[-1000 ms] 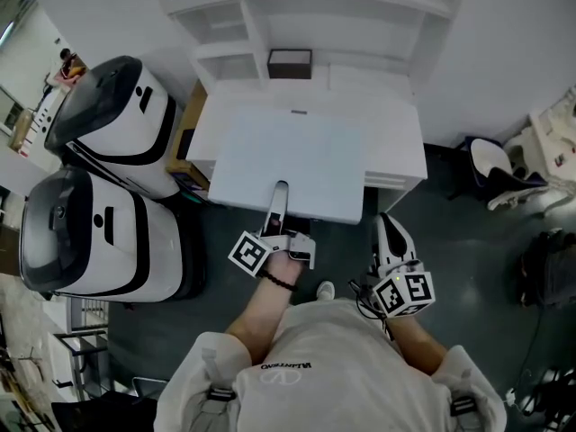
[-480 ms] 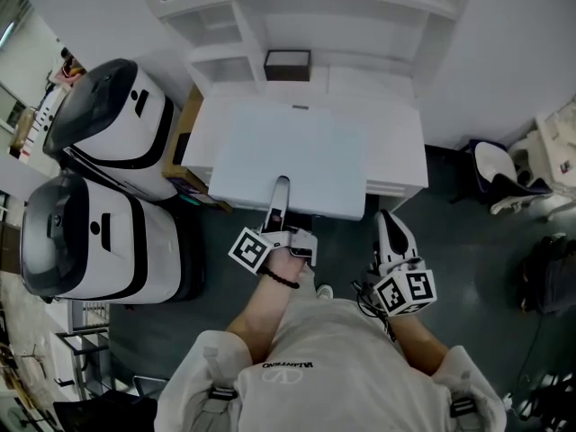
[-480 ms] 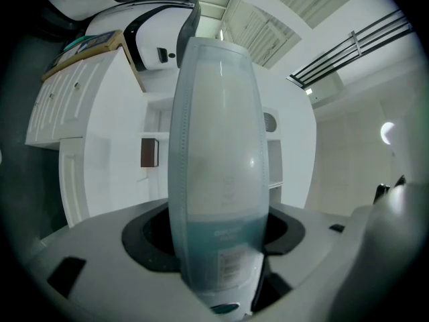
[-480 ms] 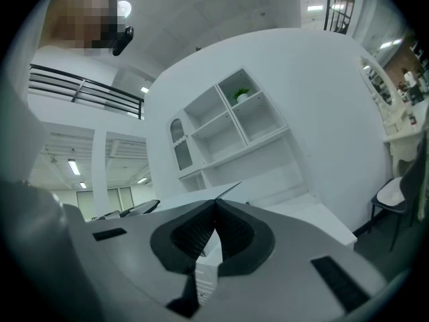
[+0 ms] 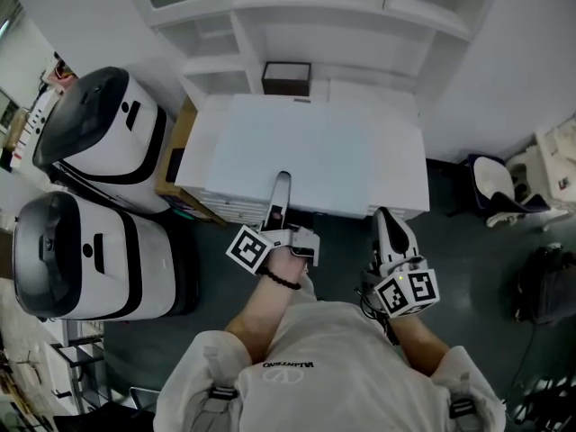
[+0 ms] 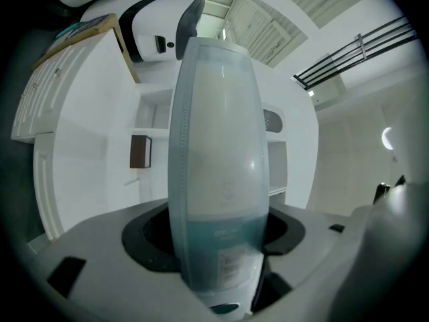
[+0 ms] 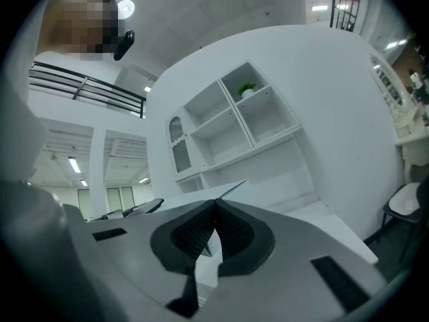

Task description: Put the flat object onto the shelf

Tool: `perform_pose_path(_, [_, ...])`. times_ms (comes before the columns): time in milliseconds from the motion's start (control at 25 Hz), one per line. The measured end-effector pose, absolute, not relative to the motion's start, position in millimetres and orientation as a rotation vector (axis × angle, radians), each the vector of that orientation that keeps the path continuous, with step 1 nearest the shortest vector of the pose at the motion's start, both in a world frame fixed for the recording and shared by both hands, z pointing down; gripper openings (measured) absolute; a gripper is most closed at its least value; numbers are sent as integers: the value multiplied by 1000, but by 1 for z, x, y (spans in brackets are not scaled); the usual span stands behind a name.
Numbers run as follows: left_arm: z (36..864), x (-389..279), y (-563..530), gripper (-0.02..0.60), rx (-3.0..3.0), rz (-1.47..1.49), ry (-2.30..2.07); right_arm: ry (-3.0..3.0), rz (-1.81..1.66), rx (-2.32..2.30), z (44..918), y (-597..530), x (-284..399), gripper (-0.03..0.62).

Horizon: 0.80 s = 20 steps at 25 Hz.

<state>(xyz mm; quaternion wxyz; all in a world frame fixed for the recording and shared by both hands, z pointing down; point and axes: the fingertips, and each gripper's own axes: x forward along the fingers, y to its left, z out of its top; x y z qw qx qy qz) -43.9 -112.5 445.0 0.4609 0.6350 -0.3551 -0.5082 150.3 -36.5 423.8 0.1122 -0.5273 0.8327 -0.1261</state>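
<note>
The flat object (image 5: 290, 156), a large pale blue-white panel, lies level above the white desk (image 5: 400, 165) in the head view. Its far edge reaches close to a small brown box (image 5: 287, 77) at the foot of the white shelf unit (image 5: 306, 25). My left gripper (image 5: 281, 192) is shut on the panel's near edge. In the left gripper view the panel (image 6: 218, 146) runs straight out between the jaws of the left gripper (image 6: 220, 253). My right gripper (image 5: 385, 223) hangs lower right, off the desk, shut and empty. Its pads (image 7: 201, 230) meet in the right gripper view.
Two big white-and-black machines (image 5: 99, 124) (image 5: 81, 250) stand at the left, with a brown board (image 5: 171, 151) between them and the desk. A white chair (image 5: 495, 183) and a black bag (image 5: 544, 282) sit on the dark floor at the right.
The panel has moved forward over the desk toward the shelf, its far edge now near the brown box. The left gripper went with it; the right gripper has barely moved.
</note>
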Motion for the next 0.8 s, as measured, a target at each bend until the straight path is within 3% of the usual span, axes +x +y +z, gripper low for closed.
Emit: perform_pose_path(800, [351,-72,-276,296,1641,-1254,-755,2353,-272,-1632,382,-185,108,11])
